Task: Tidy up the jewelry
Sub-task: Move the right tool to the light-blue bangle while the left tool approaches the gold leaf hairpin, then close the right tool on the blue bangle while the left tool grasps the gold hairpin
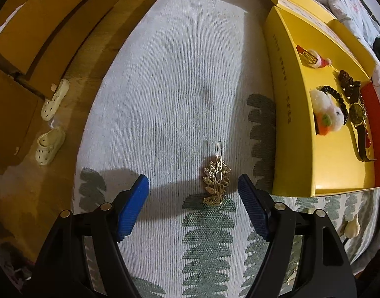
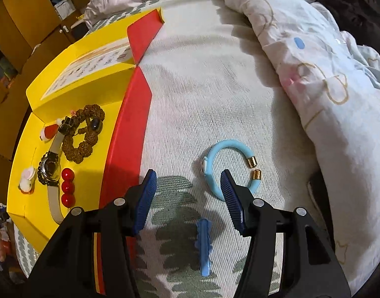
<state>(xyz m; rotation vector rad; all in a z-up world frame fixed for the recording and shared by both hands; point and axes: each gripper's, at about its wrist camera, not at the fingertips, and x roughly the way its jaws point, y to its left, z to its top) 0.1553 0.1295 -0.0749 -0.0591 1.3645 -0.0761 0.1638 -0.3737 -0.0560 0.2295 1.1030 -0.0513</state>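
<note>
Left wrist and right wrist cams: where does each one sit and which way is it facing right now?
Left wrist: on the left gripper, looking along its open fingers at a gold hair clip on the bedspread; yellow box to its right.
Right wrist: on the right gripper, looking along its open fingers at a blue bangle and blue hair clip; the box lies to its left.
Shared: the yellow box with its wristwatch and the bedspread.
</note>
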